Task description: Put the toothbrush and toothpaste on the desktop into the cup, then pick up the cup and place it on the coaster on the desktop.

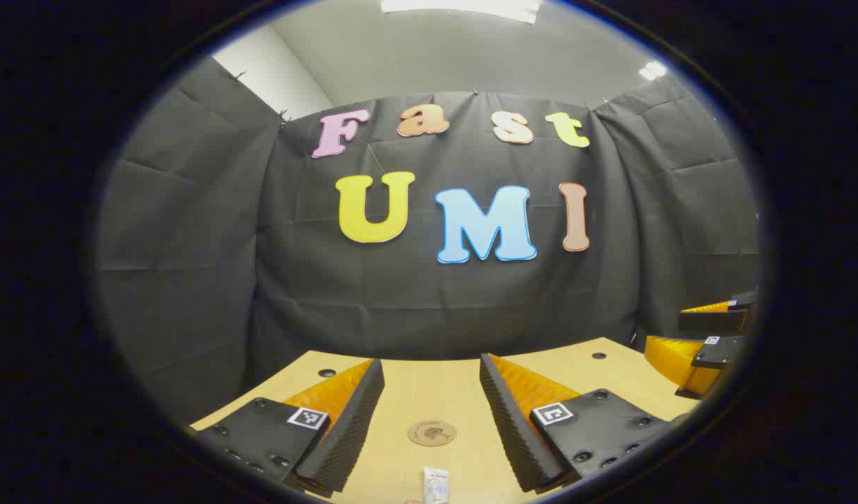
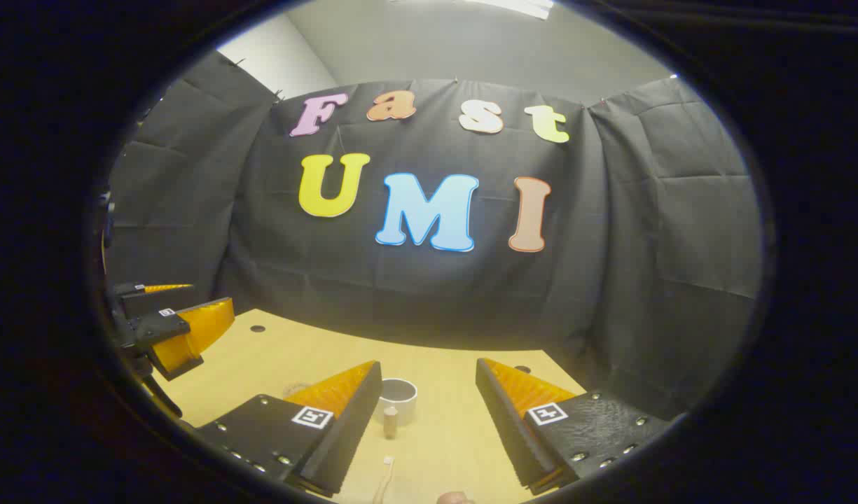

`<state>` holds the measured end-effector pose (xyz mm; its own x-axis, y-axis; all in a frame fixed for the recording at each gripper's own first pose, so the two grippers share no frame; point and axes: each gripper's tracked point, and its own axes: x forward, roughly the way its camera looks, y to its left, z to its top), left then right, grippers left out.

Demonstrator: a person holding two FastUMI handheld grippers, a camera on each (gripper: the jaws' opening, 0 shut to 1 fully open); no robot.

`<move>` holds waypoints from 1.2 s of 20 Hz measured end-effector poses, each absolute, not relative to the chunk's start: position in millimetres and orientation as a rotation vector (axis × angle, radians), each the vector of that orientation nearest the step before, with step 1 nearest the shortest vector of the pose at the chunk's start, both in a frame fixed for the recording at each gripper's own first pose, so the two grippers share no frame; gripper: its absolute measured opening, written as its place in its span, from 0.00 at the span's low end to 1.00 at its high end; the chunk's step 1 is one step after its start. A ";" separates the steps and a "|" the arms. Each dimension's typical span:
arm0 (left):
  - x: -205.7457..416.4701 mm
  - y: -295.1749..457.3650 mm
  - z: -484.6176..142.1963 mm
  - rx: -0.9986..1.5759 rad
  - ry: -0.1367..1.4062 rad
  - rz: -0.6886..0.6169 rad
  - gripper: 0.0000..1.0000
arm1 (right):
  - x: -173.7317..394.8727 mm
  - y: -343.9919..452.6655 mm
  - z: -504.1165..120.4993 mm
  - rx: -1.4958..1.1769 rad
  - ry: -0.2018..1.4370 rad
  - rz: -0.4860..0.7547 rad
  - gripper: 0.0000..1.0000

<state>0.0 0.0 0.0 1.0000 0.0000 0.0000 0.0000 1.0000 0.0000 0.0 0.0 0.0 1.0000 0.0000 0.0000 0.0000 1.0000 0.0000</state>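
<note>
In the left gripper view my left gripper [image 1: 432, 364] stands open above the wooden desktop [image 1: 429, 392]. A round brown coaster [image 1: 431, 432] lies between its fingers, and the top of a white toothpaste tube [image 1: 436, 484] shows nearer, at the bottom edge. In the right gripper view my right gripper [image 2: 429, 371] is open too. A white cup [image 2: 397, 395] stands on the desktop just ahead, near its left finger, with a small wooden piece [image 2: 390, 422] in front of it. The toothbrush [image 2: 384, 479] lies at the bottom edge, its head toward the cup.
The right gripper [image 1: 709, 336] shows at the right edge of the left gripper view, and the left gripper [image 2: 169, 325] at the left edge of the right gripper view. Black cloth walls close the desk's far side. Small round holes [image 1: 326, 373] mark the desktop's back corners.
</note>
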 end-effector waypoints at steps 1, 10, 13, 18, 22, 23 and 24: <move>0.5 -0.7 -0.8 0.003 0.001 -0.003 0.90 | 2.5 1.4 -0.9 -0.002 0.007 0.004 0.85; 14.5 -2.7 -9.1 0.015 0.021 -0.016 0.90 | 16.9 7.1 -6.0 0.012 0.042 0.026 0.86; 16.7 -2.5 -15.7 0.016 0.037 -0.019 0.90 | 20.2 9.4 -11.4 0.025 0.067 0.032 0.85; 18.4 -10.7 -29.6 0.011 0.084 -0.048 0.90 | 27.1 18.3 -26.6 0.058 0.135 0.043 0.86; 18.7 -16.6 -53.5 0.027 0.153 -0.068 0.90 | 30.6 27.6 -45.8 0.087 0.219 0.059 0.85; 19.9 -17.8 -64.3 0.031 0.187 -0.073 0.90 | 30.9 30.2 -53.6 0.094 0.249 0.064 0.86; 20.1 -18.4 -77.1 0.032 0.228 -0.080 0.92 | 33.2 34.2 -63.7 0.101 0.291 0.073 0.85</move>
<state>20.1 -18.4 -77.1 0.9709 -0.0754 -0.2273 0.0826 0.9963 0.0222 33.2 34.2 -63.7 0.9553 0.0864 -0.2827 -0.0573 0.9923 0.1099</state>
